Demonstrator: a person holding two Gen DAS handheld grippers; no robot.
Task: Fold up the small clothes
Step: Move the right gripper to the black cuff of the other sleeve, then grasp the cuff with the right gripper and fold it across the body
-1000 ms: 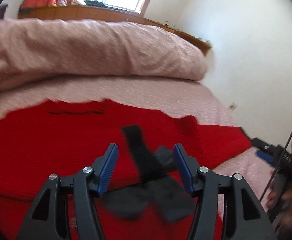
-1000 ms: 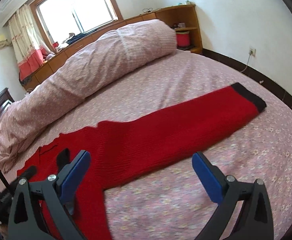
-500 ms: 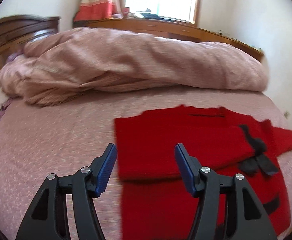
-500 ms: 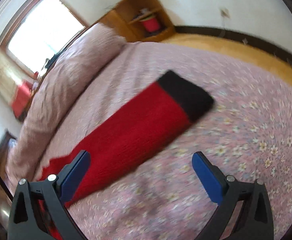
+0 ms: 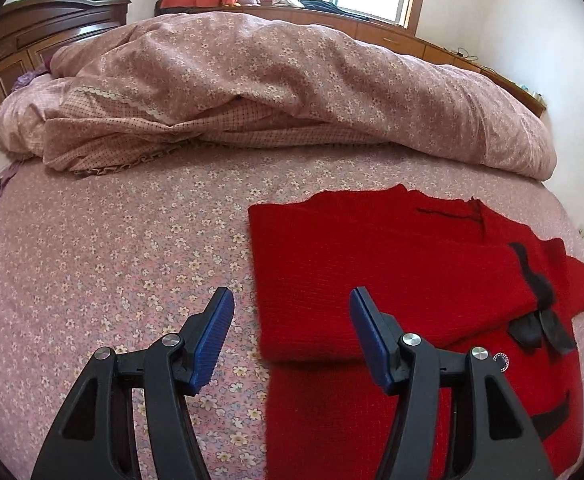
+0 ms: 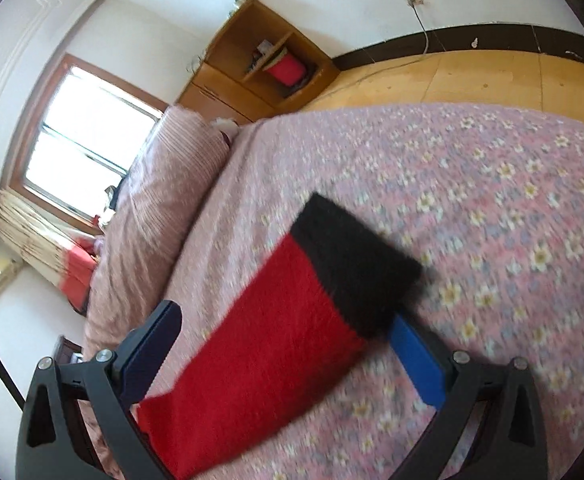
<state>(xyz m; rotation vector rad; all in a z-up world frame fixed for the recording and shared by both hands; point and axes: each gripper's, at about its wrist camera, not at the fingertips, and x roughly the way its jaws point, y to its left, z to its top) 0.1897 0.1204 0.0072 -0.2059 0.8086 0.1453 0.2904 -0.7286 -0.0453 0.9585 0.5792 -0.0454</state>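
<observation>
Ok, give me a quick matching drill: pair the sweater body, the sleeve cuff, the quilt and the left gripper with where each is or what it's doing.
1 sweater body
2 sleeve cuff
3 quilt
4 left gripper

a heaped at the far side of the bed
b open above the sweater's left edge
c black, between the right gripper's open fingers
d red, folded flat on the bedsheet

1-d, 2-c, 3-a, 4-b

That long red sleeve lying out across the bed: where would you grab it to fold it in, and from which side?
Probably at the black cuff, the free end of the sleeve. It lies flat on the bedspread, so I would come from above with one finger over each long edge. The right gripper already straddles the sleeve near the cuff, jaws open.
</observation>
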